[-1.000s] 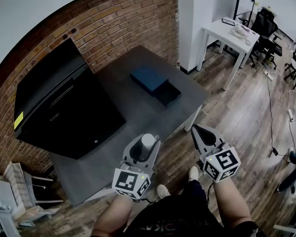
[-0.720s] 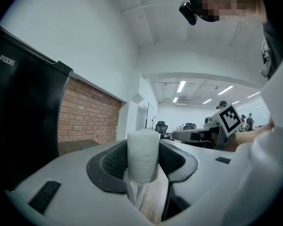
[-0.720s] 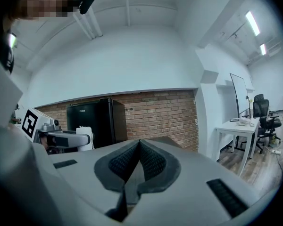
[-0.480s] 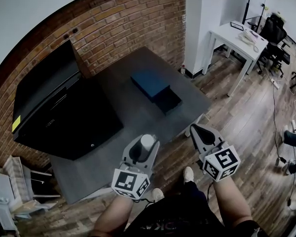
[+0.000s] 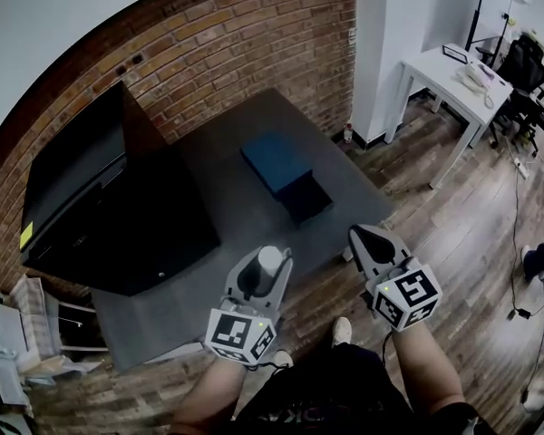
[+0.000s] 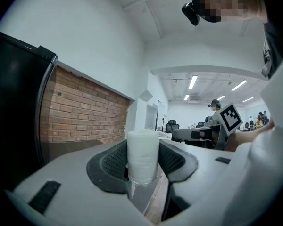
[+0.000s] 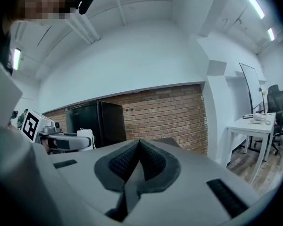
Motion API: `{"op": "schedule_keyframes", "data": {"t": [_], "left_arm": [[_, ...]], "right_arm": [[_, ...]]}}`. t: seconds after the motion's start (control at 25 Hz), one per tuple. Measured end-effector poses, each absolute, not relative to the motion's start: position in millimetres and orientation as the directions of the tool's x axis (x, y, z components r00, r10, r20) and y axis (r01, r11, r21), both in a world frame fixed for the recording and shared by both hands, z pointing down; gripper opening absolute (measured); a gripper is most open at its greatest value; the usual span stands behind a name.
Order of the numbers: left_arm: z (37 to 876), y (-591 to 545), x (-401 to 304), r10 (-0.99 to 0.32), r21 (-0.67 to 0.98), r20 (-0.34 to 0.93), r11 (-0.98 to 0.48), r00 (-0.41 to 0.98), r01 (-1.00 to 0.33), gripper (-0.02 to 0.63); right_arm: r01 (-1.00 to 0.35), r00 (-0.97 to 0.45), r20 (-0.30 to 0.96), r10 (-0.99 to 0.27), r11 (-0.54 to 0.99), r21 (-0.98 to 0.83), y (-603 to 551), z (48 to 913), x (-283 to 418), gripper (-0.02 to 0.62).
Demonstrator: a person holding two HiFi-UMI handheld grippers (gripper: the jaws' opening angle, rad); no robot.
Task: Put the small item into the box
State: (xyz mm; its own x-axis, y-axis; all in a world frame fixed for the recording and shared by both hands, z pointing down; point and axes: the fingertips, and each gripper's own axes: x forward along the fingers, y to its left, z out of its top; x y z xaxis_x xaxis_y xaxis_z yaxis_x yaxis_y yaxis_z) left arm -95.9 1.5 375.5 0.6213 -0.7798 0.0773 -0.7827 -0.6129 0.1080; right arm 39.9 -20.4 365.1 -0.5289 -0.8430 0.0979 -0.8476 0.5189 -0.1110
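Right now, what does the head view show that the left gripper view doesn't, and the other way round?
Only the head view shows the blue box, lying on the dark table, and the person's shoe on the wooden floor. Only the left gripper view shows the ceiling lights and the head camera above. Both show the small white cylinder clamped upright in the left gripper, and the brick wall.
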Motion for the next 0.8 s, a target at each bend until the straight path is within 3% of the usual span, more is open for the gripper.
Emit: {"op": "schedule_keyframes", "data": {"t": [0.8], "left_arm": [[366, -46, -29, -0.866, 0.071, 0.081, -0.489, 0.494, -0.869, 0.207]], "right_arm": [[-0.749, -0.657, 0.057, -0.752, 0.643, -0.161, -82, 360, 99, 0.018]]}}
